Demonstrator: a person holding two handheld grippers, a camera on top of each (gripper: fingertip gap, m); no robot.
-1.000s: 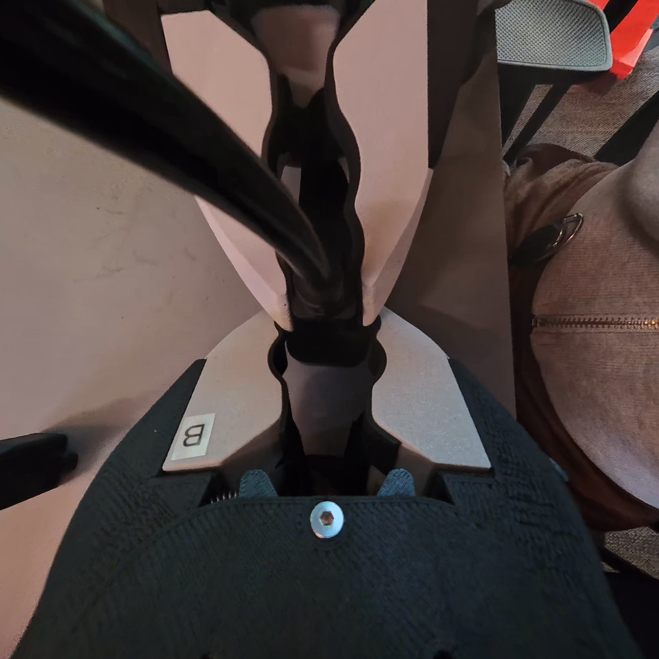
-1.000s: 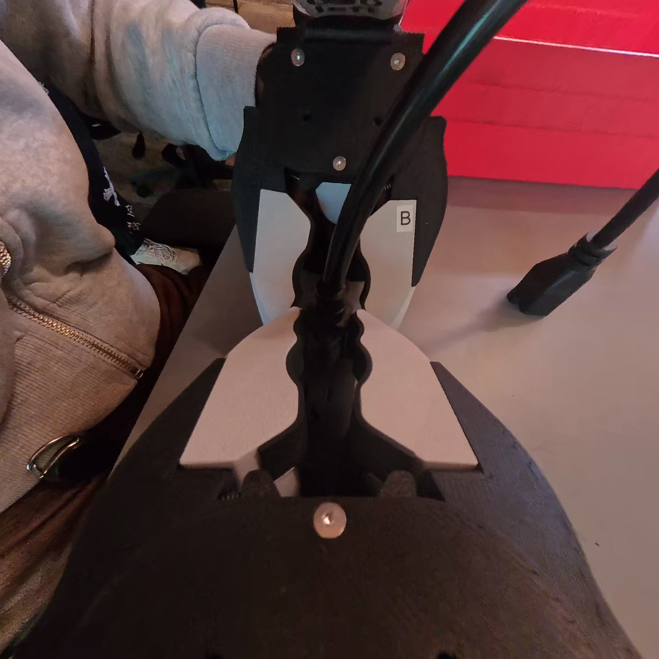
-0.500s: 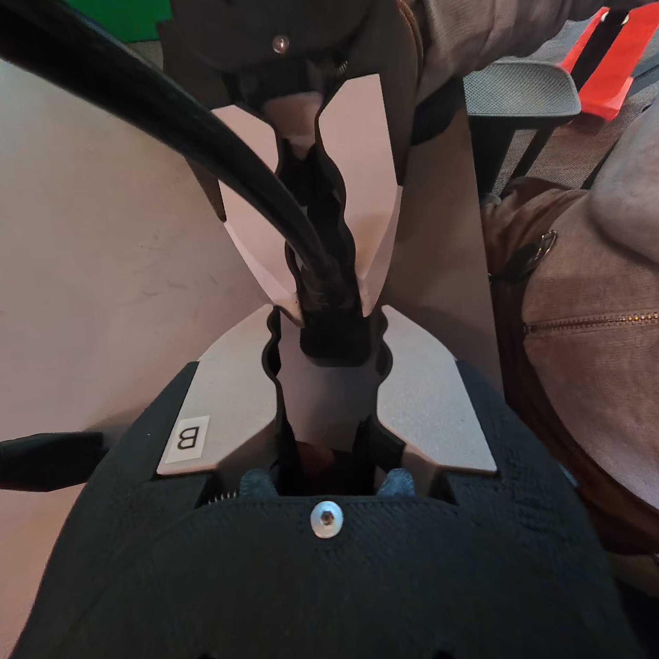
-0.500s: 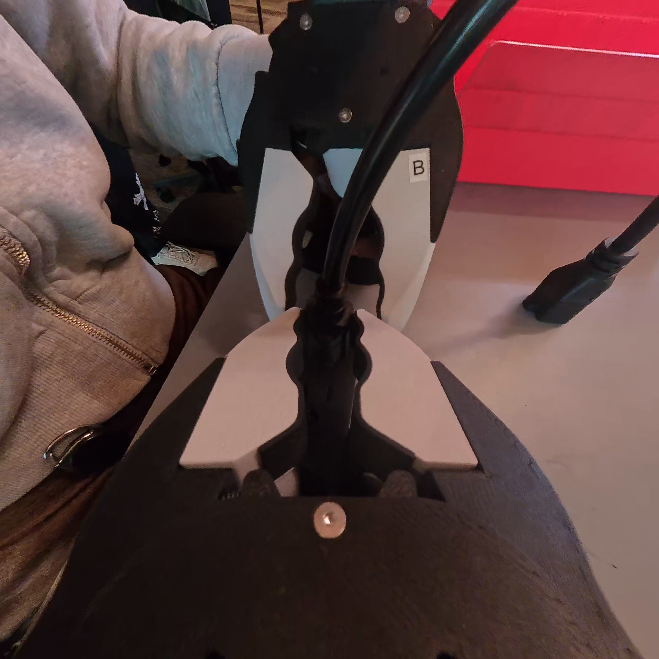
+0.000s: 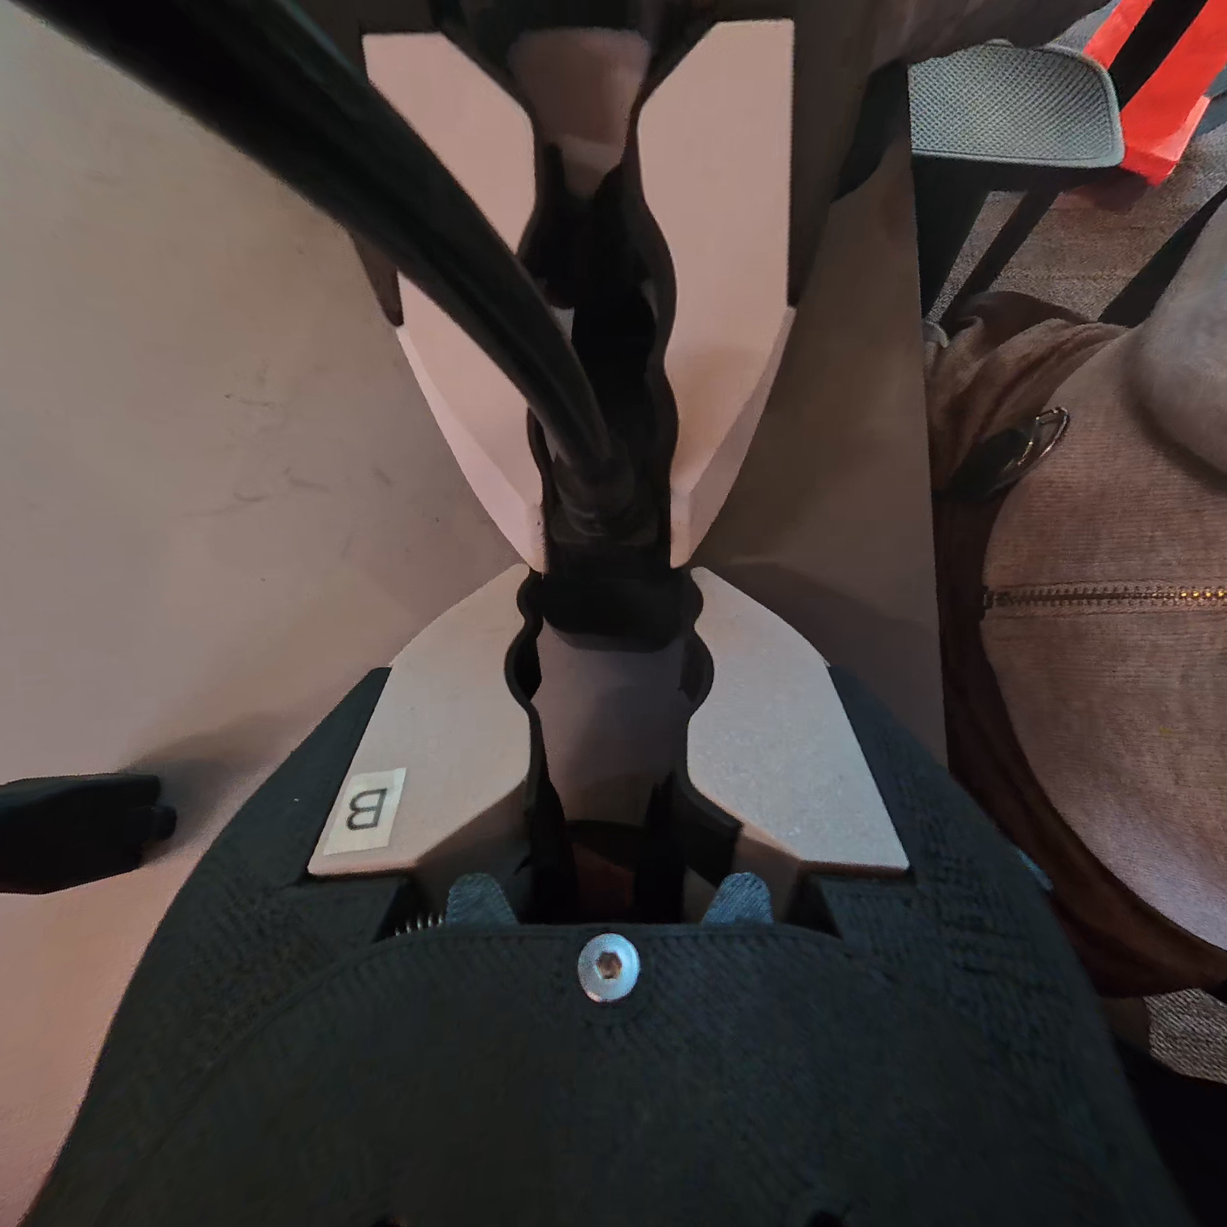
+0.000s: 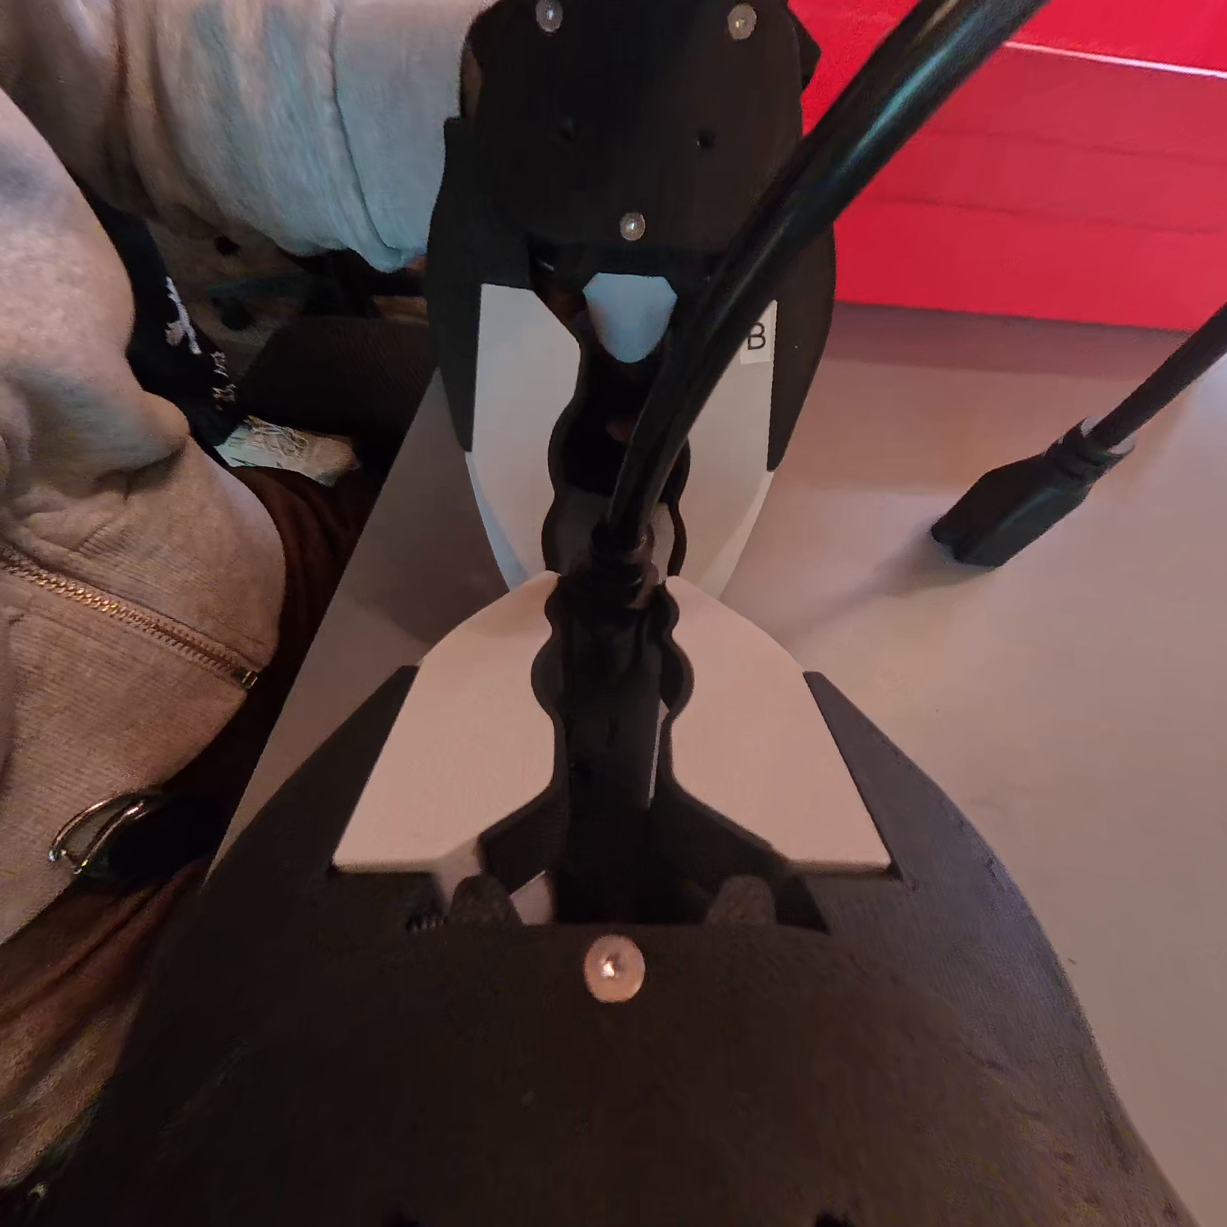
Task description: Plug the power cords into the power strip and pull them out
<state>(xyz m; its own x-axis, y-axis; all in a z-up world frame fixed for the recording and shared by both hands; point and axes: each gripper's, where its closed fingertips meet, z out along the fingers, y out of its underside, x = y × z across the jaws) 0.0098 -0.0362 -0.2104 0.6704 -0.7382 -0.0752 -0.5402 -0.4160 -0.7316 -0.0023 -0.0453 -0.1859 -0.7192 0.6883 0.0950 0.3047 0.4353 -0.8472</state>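
nearest us in the left wrist view, our left tool (image 5: 607, 587) is clenched on a short black plug (image 5: 607, 614), pinched right at its tips at the centre of the frame. in the right wrist view our right tool (image 6: 611, 584) is clamped along a black cord end (image 6: 607, 670), and its cord (image 6: 763, 265) climbs away toward 1 o'clock.

half a second ago the two tools stood a little apart. now they meet tip to tip again, so the plug and the cord end touch. we judge this a push-together stroke, though the joint is too dark to tell whether it is seated.

farther out, at 2 o'clock on the bench (image 6: 929, 763), a spare connector (image 6: 1016, 511) lies unheld. we see no power strip in either view.
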